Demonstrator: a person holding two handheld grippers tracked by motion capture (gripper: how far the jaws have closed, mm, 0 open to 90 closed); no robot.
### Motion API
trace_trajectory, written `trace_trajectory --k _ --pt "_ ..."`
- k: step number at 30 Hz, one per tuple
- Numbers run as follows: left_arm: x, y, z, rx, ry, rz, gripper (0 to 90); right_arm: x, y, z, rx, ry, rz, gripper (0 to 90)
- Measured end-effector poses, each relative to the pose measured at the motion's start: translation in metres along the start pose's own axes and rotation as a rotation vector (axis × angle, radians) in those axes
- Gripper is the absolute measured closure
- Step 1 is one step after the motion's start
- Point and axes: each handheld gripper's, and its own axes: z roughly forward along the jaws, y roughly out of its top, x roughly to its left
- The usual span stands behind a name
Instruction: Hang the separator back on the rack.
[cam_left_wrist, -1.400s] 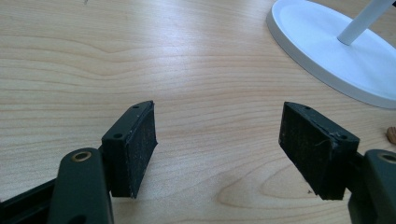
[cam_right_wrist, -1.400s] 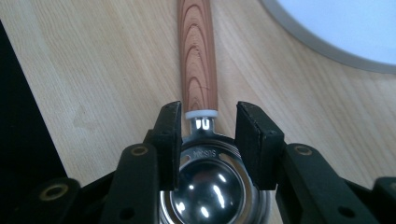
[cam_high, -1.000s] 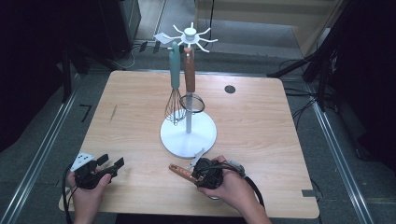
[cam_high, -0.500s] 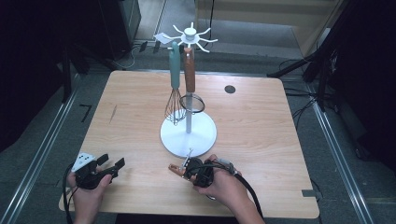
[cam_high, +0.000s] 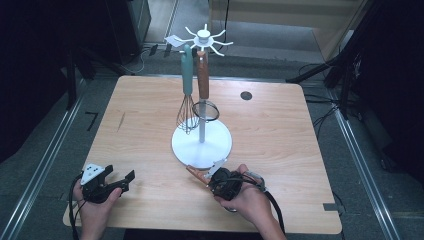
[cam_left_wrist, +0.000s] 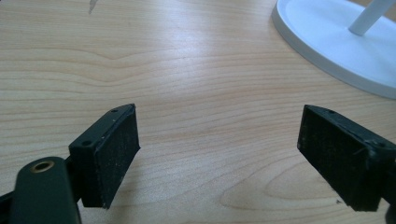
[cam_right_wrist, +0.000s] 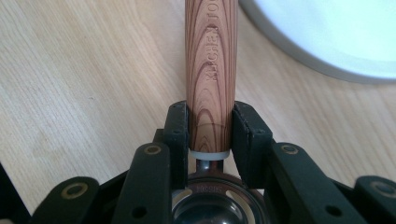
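On the near part of the wooden table, the right gripper sits in the person's right hand just in front of the white round base of the utensil stand. Its jaws are clamped on the wood-grain handle of a utensil; in the right gripper view the two black pads press against both sides of the handle close to its pale collar, with a dark metal bowl of the utensil lying just behind the grip. The jaws have just been closing on it. In the high view the handle pokes out to the left of the gripper, lying low over the tabletop just near of the stand's base. The left gripper rests at the near left corner of the table in the person's left hand, well apart from the stand and from the other gripper. Its jaws stand wide apart with only bare wood between them, as the left gripper view shows, and they have just been opening further. On the stand, a whisk with a pale green handle and a strainer with a brown handle hang side by side from the white hooks at the top, toward the far middle of the table. A small dark round hole lies in the tabletop to the right of the stand.
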Motion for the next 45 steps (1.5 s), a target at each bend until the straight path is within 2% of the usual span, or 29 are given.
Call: trace_trajectory --k 2,4,10,15,19,24,27,33,36,45 --pt "-0.001 0.000 0.000 0.003 0.007 0.012 10.1 -0.004 -0.005 -0.005 -0.028 0.003 0.022 70.9" --pt "-0.002 0.000 0.000 0.002 0.012 0.016 9.0 -0.010 -0.011 -0.011 -0.080 0.002 0.054 70.9" --pt "-0.002 0.000 0.000 -0.001 -0.013 0.029 2.3 -0.027 -0.025 -0.027 -0.220 0.012 0.157 70.9" --pt "-0.003 0.000 -0.001 -0.001 -0.016 0.034 1.3 -0.039 -0.036 -0.040 -0.328 -0.003 0.237 70.8" --pt "-0.002 0.000 -0.001 -0.001 -0.013 0.031 1.3 -0.046 -0.043 -0.044 -0.389 -0.021 0.287 70.8" --pt "-0.003 -0.001 -0.001 -0.003 -0.026 0.043 0.0 -0.046 -0.045 -0.048 -0.448 -0.095 0.304 70.8" --pt "-0.003 -0.001 -0.001 -0.002 -0.024 0.044 0.0 -0.045 -0.045 -0.053 -0.511 -0.099 0.333 70.8" --pt "-0.002 -0.001 -0.001 -0.007 -0.022 0.037 0.0 -0.043 -0.046 -0.066 -0.624 -0.140 0.335 70.8" --pt "-0.002 -0.001 -0.002 -0.003 -0.031 0.036 0.0 -0.043 -0.045 -0.074 -0.669 -0.165 0.332 70.8" --pt "-0.002 -0.001 -0.001 -0.004 -0.031 0.038 0.0 -0.042 -0.041 -0.087 -0.772 -0.183 0.354 70.8"
